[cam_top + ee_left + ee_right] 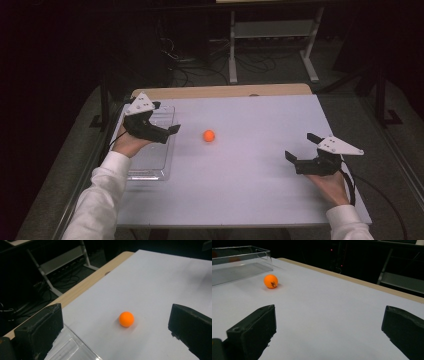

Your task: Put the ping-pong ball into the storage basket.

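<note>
Starting at the left of the high view: the clear tray (150, 172) sits along the counter's (260, 195) left edge, w/ the left gripper (167, 134) hanging over it, jaws spread wide & holding nothing. In the left gripper view the orange ball (126, 319) lies on the bare counter between the two jaws but farther out, just beyond the tray's rim (75, 340). Mid-counter, the ball (209, 135) is near the tray's right wall, not touching it. Far right, the right gripper (301, 149) rests low near the counter's right edge, jaws also spread, empty, well apart from the ball.

Step in hand, judged: left gripper reaching for the ball, prob. to drop it in the tray. To do it well: come down straight over the ball, keep jaws level w/ its widest part, close slowly — a round, light ball will likely roll or squirt out if nudged by one jaw first. The right gripper is best kept clear.

Hard to tell: dark print on the ball (271, 281) in the right gripper view is unreadable; faint orange patches at the tray wall (239, 257) may be reflections; the tray's near end is cut off in the left gripper view.
</note>
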{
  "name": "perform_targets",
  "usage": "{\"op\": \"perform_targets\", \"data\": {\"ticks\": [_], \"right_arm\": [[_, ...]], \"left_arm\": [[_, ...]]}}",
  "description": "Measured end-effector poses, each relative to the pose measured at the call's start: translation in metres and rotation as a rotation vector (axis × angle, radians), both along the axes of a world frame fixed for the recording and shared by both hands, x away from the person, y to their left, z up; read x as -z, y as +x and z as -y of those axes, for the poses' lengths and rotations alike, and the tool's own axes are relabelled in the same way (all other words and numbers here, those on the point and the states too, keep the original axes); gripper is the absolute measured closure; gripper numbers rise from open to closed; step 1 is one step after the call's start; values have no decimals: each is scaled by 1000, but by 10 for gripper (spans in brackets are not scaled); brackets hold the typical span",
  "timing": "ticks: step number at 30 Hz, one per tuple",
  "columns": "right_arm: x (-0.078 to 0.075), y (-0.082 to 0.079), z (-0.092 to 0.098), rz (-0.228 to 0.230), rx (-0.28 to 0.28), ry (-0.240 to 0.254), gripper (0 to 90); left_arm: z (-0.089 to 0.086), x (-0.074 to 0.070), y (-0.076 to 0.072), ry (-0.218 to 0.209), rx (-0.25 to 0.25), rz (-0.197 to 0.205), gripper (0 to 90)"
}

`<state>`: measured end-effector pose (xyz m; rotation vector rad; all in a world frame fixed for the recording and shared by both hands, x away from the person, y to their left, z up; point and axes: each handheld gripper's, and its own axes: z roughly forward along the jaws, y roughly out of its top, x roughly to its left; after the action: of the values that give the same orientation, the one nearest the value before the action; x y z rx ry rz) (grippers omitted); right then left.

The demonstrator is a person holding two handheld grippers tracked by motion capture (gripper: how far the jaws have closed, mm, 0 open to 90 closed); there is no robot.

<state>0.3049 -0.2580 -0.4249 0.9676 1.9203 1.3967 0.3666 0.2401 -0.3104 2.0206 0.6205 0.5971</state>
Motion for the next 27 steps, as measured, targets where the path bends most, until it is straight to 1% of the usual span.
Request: {"op": "perform_targets", "data": {"ticks": [3, 10, 13, 19, 24, 26, 27], "right_arm": [[0, 0, 0, -1, 1, 1, 0], [1, 0, 0, -5, 1, 3, 0], [1, 0, 0, -5, 1, 3, 0], [1, 1, 1, -6, -1, -1, 0], [2, 0, 1, -9, 0, -3, 0], [2, 0, 1, -9, 0, -4, 0], [2, 1, 0, -9, -1, -6, 0]], "left_arm": [[4, 1, 3, 7, 9, -7, 0], [14, 2, 14, 37, 31, -29, 0], [16, 3, 16, 43, 34, -32, 0], [25, 1, 22, 66, 58, -36, 0], [30, -1, 27, 63, 64, -41, 0], [31, -2, 28, 69, 67, -42, 0], [34, -2, 30, 82, 76, -46, 0]]}}
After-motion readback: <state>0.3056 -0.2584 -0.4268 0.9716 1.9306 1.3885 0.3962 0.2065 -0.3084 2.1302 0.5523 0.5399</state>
